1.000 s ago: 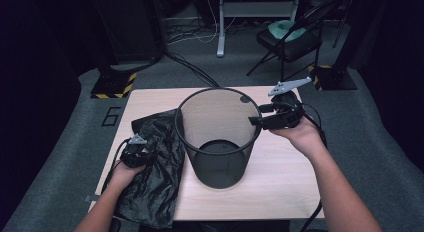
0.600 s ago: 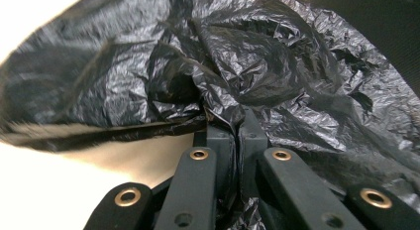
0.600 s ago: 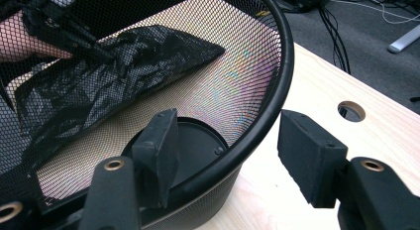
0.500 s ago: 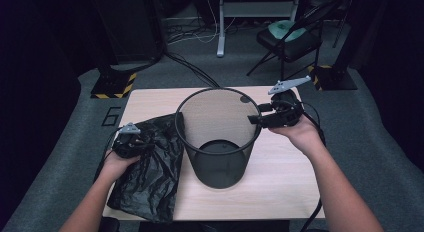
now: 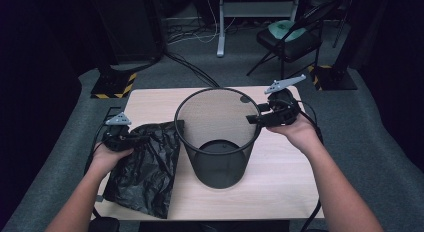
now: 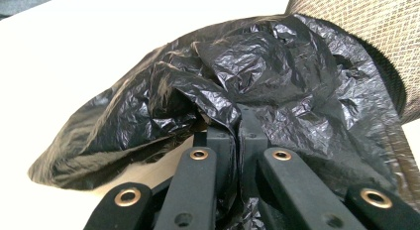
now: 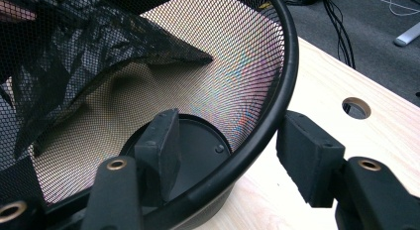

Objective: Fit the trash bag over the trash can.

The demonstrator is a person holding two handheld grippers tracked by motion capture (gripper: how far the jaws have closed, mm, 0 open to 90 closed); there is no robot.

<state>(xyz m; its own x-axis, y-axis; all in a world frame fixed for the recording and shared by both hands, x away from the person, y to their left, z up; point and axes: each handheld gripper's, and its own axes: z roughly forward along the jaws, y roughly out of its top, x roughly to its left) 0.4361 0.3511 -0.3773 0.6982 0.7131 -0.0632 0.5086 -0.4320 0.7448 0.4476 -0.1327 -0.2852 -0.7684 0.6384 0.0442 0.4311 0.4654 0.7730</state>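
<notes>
At the left of the frame, the left gripper (image 5: 134, 139) is pinching the black bag (image 5: 145, 172) tightly; at the right, the right gripper (image 5: 254, 117) is straddling the basket (image 5: 218, 142) rim, jaws apart, not pressing.

Your left gripper (image 5: 131, 138) and right gripper (image 5: 256, 117) are black, each with a grey three-cornered plate on top, brass rivets along the arms, square black pads (image 7: 159, 145), and black cables behind them.
</notes>
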